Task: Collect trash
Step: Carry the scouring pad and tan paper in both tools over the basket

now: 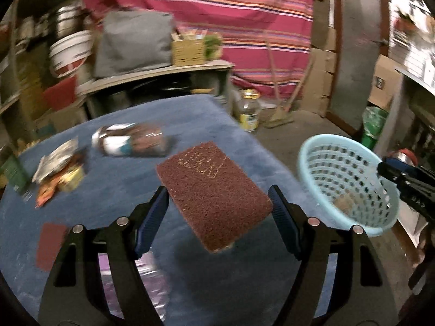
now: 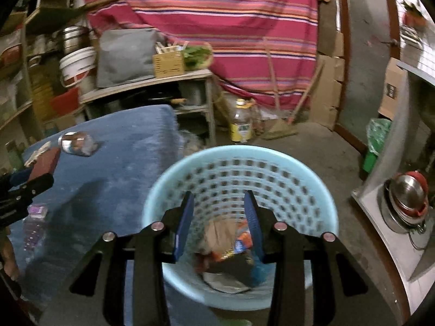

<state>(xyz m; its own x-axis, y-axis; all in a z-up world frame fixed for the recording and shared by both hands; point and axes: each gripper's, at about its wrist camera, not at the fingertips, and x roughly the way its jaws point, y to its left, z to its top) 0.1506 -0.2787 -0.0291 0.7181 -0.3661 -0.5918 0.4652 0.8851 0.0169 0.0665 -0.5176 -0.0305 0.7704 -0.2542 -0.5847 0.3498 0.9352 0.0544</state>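
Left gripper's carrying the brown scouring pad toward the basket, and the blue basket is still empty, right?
Not empty. The right wrist view shows wrappers and paper already in the blue basket. The rest holds: the left gripper grips the brown scouring pad near the basket.

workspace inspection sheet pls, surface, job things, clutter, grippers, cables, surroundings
Surface: blue cloth-covered table.
Job's things: maroon scouring pad between the fingers of the left gripper; light blue basket beside the table, wrappers already inside; crumpled wrappers, shiny packet, clear plastic bottle, and small maroon piece on the table.
Clutter: yellow-labelled jar on the floor.
Grippers: left shut on the pad; right gripper open, empty, over the basket.
Cables: nothing seen.
Surroundings: striped curtain, shelves, cardboard boxes, broom.
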